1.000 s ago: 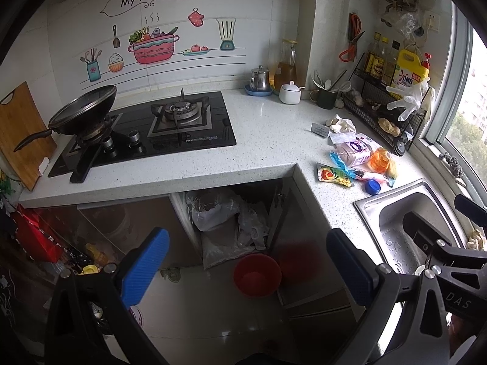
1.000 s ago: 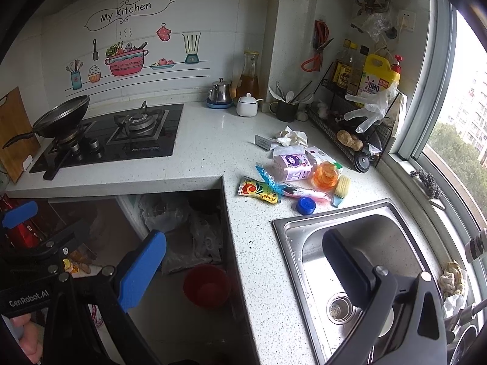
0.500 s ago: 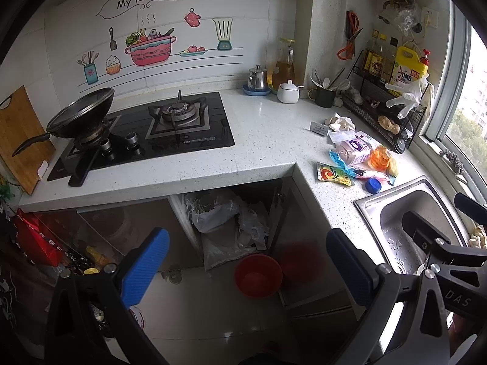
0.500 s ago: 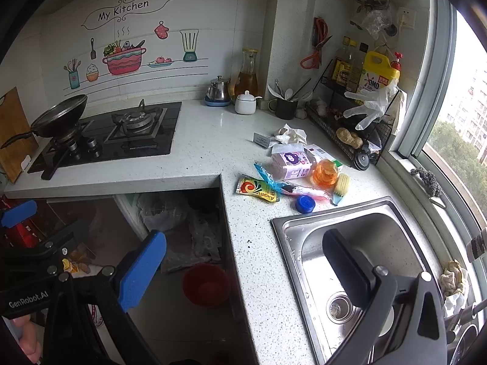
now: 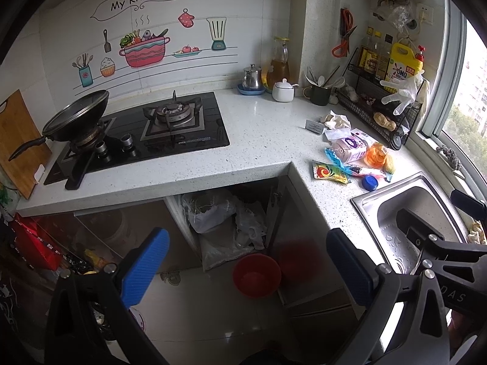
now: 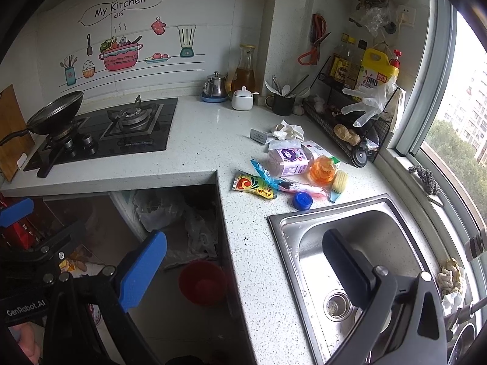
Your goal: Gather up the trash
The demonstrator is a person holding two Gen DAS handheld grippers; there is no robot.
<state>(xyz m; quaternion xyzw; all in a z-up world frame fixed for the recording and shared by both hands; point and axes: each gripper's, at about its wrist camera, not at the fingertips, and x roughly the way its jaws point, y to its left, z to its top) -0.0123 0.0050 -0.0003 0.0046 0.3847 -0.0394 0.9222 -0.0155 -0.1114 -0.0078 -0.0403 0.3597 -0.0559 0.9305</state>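
Note:
A heap of trash lies on the white counter beside the sink: a yellow wrapper (image 6: pixel 254 185), a blue wrapper (image 6: pixel 261 170), a purple packet (image 6: pixel 289 161), an orange plastic piece (image 6: pixel 324 168), a blue bottle cap (image 6: pixel 302 200) and crumpled paper (image 6: pixel 289 130). The yellow wrapper (image 5: pixel 328 172) and the cap (image 5: pixel 369 182) also show in the left wrist view. A red bin (image 5: pixel 256 275) stands on the floor under the counter. My left gripper (image 5: pixel 246 269) is open and empty above the floor. My right gripper (image 6: pixel 243 269) is open and empty over the counter edge and sink.
A steel sink (image 6: pixel 395 213) is at the right. A gas hob (image 5: pixel 170 130) with a black pan (image 5: pixel 76 118) is at the left. A wire rack (image 6: pixel 350 130) with bottles stands by the window. Plastic bags (image 5: pixel 219 216) fill the open cupboard.
Both views have shifted slightly, as if the grippers rose and moved a little forward. Both grippers stay open and empty.

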